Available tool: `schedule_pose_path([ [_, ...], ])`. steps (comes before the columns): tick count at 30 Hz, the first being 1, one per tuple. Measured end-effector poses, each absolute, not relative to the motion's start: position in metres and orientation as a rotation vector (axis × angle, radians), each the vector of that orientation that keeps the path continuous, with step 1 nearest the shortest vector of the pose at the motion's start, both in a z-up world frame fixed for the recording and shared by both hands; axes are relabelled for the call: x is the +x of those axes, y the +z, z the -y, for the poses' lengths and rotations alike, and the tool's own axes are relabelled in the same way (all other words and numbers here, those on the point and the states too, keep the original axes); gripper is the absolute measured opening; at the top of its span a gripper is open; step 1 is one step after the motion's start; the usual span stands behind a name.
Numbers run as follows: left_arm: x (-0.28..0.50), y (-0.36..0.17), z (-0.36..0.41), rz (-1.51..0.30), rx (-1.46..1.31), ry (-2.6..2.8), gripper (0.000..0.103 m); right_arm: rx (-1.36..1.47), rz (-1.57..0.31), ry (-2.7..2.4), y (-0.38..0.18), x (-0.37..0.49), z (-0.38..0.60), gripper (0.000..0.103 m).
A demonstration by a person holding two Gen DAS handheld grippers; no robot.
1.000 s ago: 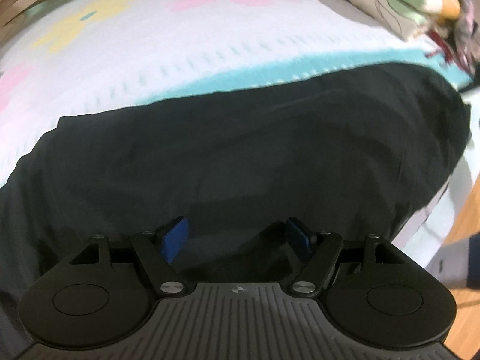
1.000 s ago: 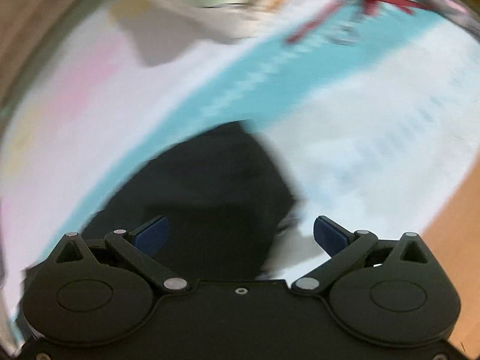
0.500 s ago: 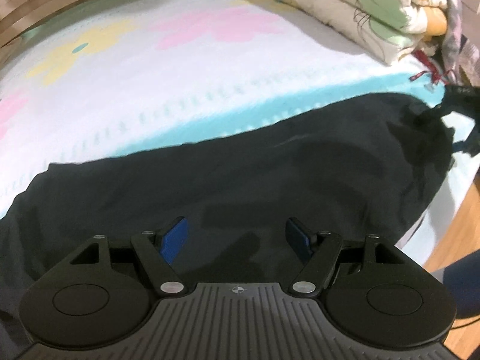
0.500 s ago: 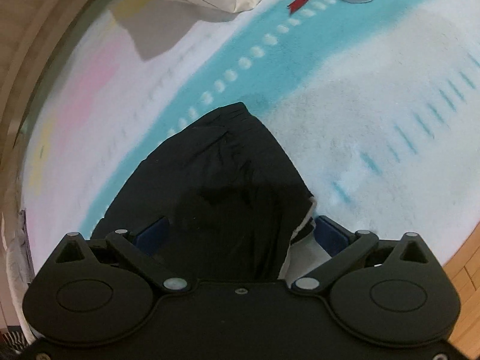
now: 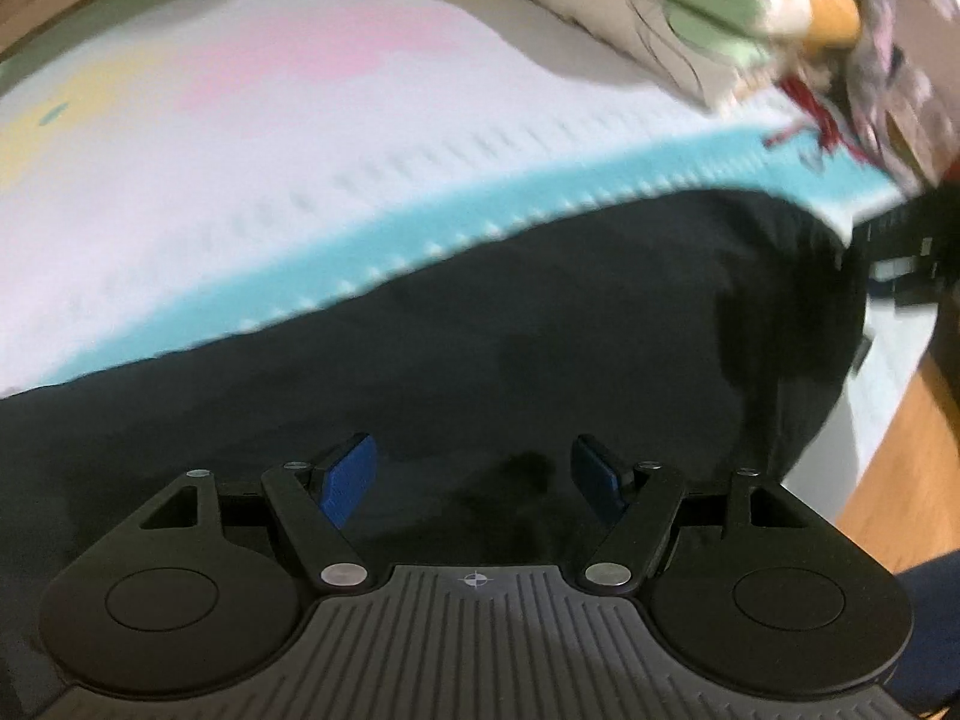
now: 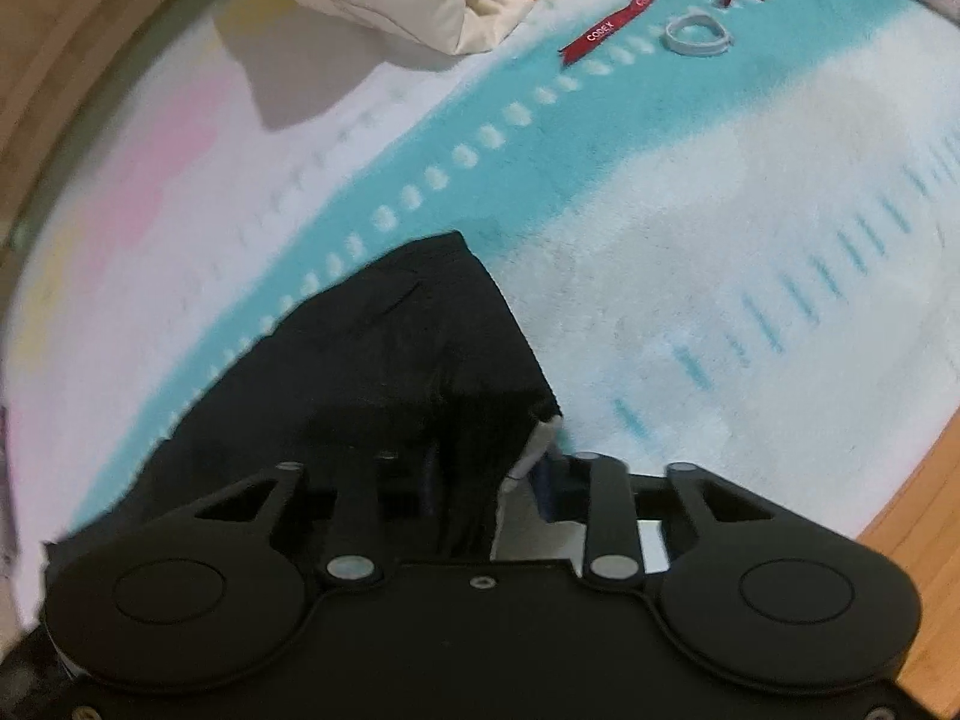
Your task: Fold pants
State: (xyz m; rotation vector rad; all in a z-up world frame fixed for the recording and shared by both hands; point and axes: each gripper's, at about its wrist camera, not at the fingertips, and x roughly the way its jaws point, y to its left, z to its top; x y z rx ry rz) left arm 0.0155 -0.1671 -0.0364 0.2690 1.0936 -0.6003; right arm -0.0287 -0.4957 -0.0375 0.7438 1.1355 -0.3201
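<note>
Left wrist view: taken low and close over the black pants (image 5: 480, 360), facing across the bed (image 5: 300, 138) toward the pillows (image 5: 660, 12). Right wrist view: angled down, close at the pants' end. Shared: pants, turquoise stripe (image 6: 540, 120), pillows.

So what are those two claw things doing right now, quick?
Left gripper: fingers open, hovering over the black pants, holding nothing.
Right gripper: fingers closed on the edge of the black pants.
</note>
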Motion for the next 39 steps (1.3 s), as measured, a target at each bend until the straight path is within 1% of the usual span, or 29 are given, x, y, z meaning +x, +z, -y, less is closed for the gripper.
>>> schedule_pose_path([
  [2, 0.008, -0.051, 0.177, -1.113, 0.311, -0.624, 0.071, 0.732, -1.114, -0.307, -0.032, -0.030, 0.495, 0.030],
  [5, -0.016, -0.057, 0.184, -0.990, 0.400, -0.636, 0.071, 0.675, -1.053, -0.271, -0.017, -0.030, 0.487, 0.027],
  [8, -0.026, -0.052, 0.178, -0.976, 0.426, -0.669, 0.071, 0.608, -0.975, -0.206, 0.008, -0.028, 0.470, 0.025],
  [11, -0.019, -0.040, 0.154, -1.030, 0.398, -0.669, 0.070, 0.537, -0.911, -0.112, 0.031, -0.023, 0.443, 0.024],
  [16, 0.004, -0.007, 0.082, -1.004, 0.317, -0.546, 0.070, 0.393, -0.840, 0.101, 0.062, -0.008, 0.365, 0.024],
  [19, 0.021, 0.008, 0.033, -0.997, 0.281, -0.427, 0.070, 0.320, -0.845, 0.226, 0.062, 0.002, 0.308, 0.024],
  [22, 0.033, 0.019, -0.016, -0.971, 0.229, -0.312, 0.070, 0.248, -0.884, 0.332, 0.049, 0.010, 0.249, 0.023],
  [27, 0.047, 0.015, -0.082, -0.965, 0.129, -0.173, 0.070, 0.106, -0.950, 0.421, 0.016, 0.020, 0.166, 0.023],
  [30, 0.050, 0.006, -0.104, -0.992, 0.088, -0.134, 0.070, 0.014, -0.978, 0.474, -0.002, 0.020, 0.128, 0.023],
  [32, 0.057, -0.001, -0.096, -1.021, 0.054, -0.134, 0.070, -0.047, -0.981, 0.497, -0.007, 0.014, 0.107, 0.024],
  [33, 0.058, -0.003, -0.098, -1.031, 0.038, -0.142, 0.070, -0.061, -0.991, 0.519, -0.010, 0.013, 0.099, 0.025],
  [34, 0.056, -0.003, -0.101, -1.032, 0.029, -0.146, 0.070, -0.061, -0.992, 0.541, -0.010, 0.011, 0.094, 0.028],
  [35, 0.055, -0.003, -0.102, -1.029, 0.025, -0.150, 0.070, -0.057, -0.986, 0.567, -0.011, 0.011, 0.091, 0.034],
  [36, 0.054, -0.002, -0.103, -1.023, 0.026, -0.158, 0.070, -0.055, -0.983, 0.602, -0.011, 0.011, 0.089, 0.037],
  [37, 0.053, -0.002, -0.101, -1.018, 0.029, -0.164, 0.070, -0.049, -0.980, 0.633, -0.009, 0.011, 0.089, 0.045],
  [38, 0.054, -0.002, -0.101, -1.012, 0.030, -0.171, 0.070, -0.032, -0.966, 0.648, -0.005, 0.012, 0.092, 0.061],
  [39, 0.053, 0.000, -0.103, -1.002, 0.030, -0.181, 0.070, -0.003, -0.946, 0.659, -0.001, 0.011, 0.096, 0.070],
])
